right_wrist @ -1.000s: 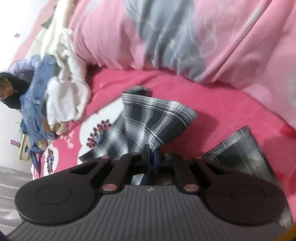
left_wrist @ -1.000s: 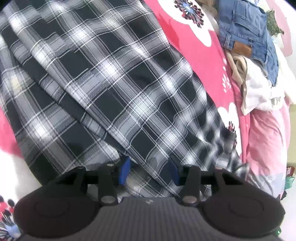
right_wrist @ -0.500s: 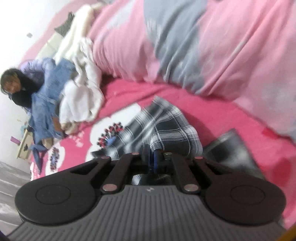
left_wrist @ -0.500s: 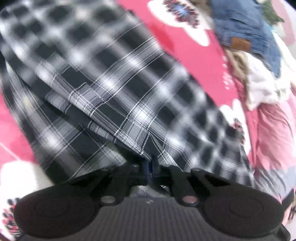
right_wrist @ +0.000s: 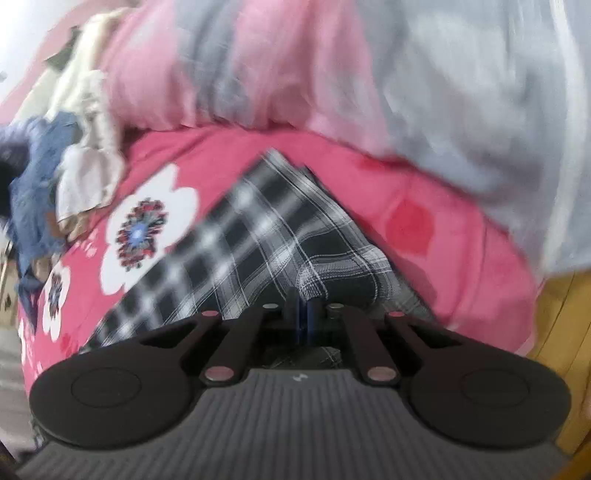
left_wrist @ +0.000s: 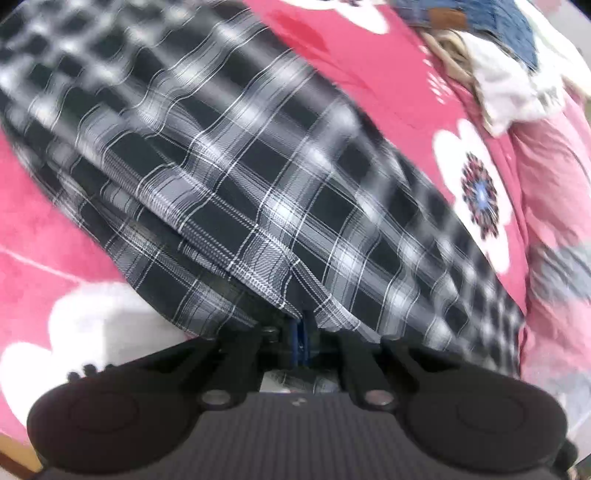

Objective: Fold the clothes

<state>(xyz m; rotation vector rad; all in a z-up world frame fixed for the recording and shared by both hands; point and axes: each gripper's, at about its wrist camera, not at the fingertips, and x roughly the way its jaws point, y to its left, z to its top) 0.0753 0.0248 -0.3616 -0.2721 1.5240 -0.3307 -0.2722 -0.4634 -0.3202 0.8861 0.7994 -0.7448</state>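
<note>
A black-and-white plaid garment (left_wrist: pixel 258 177) lies across a pink flowered bedsheet (left_wrist: pixel 399 88). My left gripper (left_wrist: pixel 300 332) is shut on the garment's near hem, with cloth pinched between the blue pads. In the right wrist view the same plaid garment (right_wrist: pixel 273 236) runs away from me in a folded point. My right gripper (right_wrist: pixel 302 314) is shut on its near edge. Both views are motion-blurred.
A pile of clothes with blue jeans (left_wrist: pixel 480 18) and white cloth (left_wrist: pixel 506 88) sits at the far right of the left view and at the left of the right view (right_wrist: pixel 48 177). A pink and grey quilt (right_wrist: pixel 332 66) is bunched behind the garment.
My left gripper has closed on the plaid hem and pulled it back. My right gripper stays shut on the cloth and has swung, so the garment lies flatter on the sheet.
</note>
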